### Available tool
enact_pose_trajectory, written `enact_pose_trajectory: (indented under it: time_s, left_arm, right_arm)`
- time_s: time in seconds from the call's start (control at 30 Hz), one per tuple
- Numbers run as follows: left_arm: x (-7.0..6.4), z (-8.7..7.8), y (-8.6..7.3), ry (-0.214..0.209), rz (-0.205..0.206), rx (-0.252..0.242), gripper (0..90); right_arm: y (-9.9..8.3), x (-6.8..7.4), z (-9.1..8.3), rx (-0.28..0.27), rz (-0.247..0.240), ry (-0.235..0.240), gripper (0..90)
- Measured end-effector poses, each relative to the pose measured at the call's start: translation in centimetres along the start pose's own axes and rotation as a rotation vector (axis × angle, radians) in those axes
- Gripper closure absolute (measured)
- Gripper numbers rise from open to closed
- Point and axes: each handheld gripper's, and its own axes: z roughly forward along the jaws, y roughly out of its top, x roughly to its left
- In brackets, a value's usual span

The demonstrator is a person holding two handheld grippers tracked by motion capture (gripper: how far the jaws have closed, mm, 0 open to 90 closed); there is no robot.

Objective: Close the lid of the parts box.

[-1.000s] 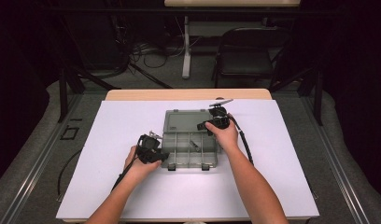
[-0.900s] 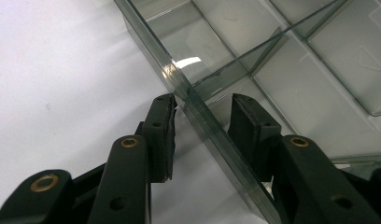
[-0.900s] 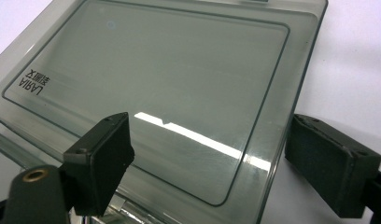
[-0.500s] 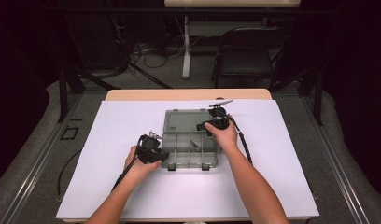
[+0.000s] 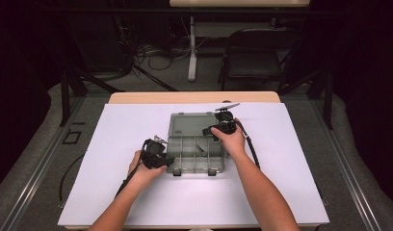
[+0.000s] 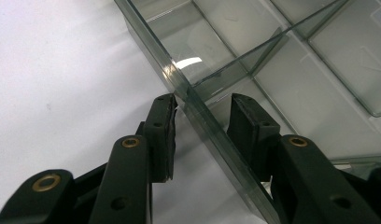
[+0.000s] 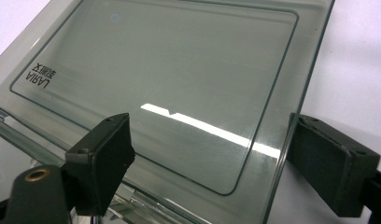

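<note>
Smooth transparent plastic organizer box lies open on the white table; its flat lid reads "LARIA". Left gripper straddles its thin wall, right gripper straddles the lid edge, jaws apart.

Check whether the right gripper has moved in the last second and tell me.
No. In the high view the right gripper sits at the same spot over the right edge of the clear box's open lid, no nearer the wooden table edge than before.

Dark rm: chair, cables behind table.
</note>
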Motion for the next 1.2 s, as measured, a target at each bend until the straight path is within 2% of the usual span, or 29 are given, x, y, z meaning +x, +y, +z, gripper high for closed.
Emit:
enact_pose_trajectory:
  time_s: [0.43, 0.63, 1.0, 1.2]
  left_arm:
    - [0.0, 0.0, -0.1, 0.005, -0.001, -0.006, 61.8]
    - [0.0, 0.0, -0.1, 0.006, 0.003, -0.005, 61.9]
    - [-0.1, 0.0, -0.1, 0.008, 0.003, -0.004, 61.9]
    - [-0.1, 0.0, -0.1, 0.008, 0.003, -0.005, 61.9]
  right_arm:
    - [0.1, 0.0, -0.2, -0.005, -0.015, 0.003, 15.7]
    - [0.2, -0.1, -0.5, -0.023, -0.028, 0.009, 16.6]
    - [0.3, 0.0, -1.7, -0.056, -0.047, 0.008, 23.0]
    - [0.5, 0.1, -2.6, -0.079, -0.087, 0.003, 26.8]
